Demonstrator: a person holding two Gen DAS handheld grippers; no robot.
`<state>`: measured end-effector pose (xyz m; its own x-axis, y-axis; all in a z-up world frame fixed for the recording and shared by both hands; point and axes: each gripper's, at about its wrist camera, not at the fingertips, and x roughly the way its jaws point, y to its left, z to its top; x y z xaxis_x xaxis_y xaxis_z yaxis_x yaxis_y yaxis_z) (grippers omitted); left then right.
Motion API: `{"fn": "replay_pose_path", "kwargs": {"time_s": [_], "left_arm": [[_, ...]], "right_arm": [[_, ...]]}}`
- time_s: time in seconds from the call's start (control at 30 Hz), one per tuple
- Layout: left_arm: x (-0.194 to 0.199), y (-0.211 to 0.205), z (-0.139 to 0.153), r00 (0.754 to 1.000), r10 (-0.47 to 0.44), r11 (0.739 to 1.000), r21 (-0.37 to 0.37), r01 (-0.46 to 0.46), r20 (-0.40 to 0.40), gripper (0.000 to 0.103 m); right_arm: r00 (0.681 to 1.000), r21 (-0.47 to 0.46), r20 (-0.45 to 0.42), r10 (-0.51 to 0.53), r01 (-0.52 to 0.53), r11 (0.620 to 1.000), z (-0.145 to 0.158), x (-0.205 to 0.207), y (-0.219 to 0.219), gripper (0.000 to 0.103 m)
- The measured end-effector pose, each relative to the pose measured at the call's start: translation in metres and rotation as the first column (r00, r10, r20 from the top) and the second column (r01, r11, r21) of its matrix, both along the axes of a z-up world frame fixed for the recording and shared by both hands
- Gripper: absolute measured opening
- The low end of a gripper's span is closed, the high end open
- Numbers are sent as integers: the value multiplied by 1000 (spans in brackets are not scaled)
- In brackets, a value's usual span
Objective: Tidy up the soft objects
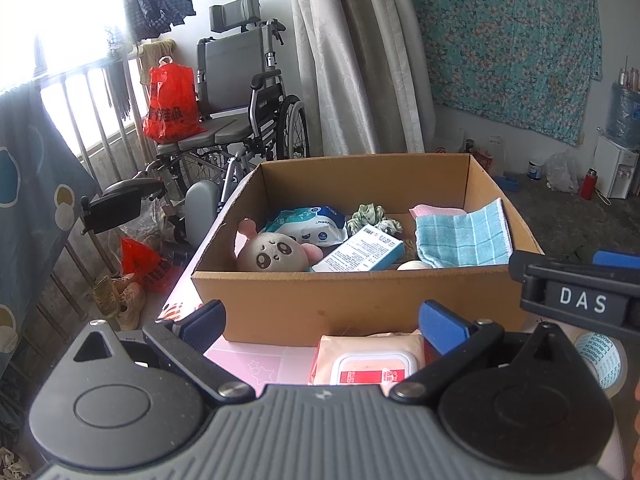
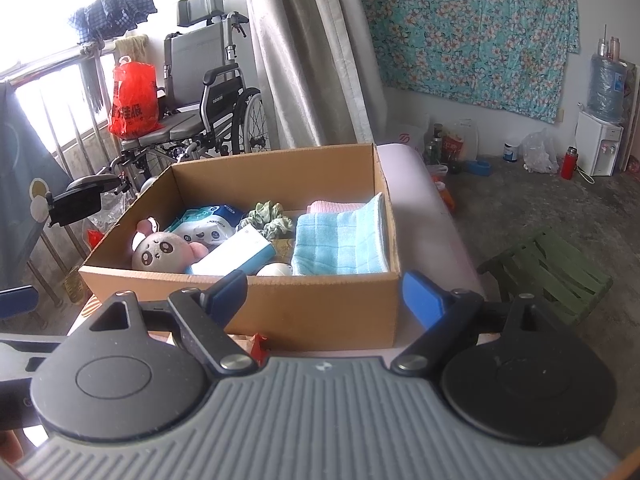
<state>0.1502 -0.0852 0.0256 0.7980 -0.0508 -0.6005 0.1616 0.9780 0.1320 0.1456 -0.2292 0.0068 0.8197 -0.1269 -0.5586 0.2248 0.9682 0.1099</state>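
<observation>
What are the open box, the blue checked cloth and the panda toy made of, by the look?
Box: corrugated cardboard, matte brown, raw cut edges at the rim. Blue checked cloth: soft woven towelling, probably cotton or microfibre; it drapes and folds, with a stitched hem. Panda toy: plush fabric, apparently stuffed; fuzzy grey face, printed or embroidered eyes, pink ears.

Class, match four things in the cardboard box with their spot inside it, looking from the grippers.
Things:
1. plush toy
2. blue checked cloth
3. green scrunchie
4. white-and-blue carton

Places:
A. back middle
B. right side
C. front left corner
D. centre, lying slantwise

Pairs: 1-C, 2-B, 3-A, 4-D
</observation>
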Motion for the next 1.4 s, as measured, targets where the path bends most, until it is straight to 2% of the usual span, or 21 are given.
{"fn": "replay_pose_path", "kwargs": {"time_s": [1.4], "left_arm": [[0, 6, 4, 1000, -9, 999, -32, 8, -8, 103]], "right_arm": [[1000, 4, 2, -9, 9, 1000, 0, -1, 0, 86]]}}
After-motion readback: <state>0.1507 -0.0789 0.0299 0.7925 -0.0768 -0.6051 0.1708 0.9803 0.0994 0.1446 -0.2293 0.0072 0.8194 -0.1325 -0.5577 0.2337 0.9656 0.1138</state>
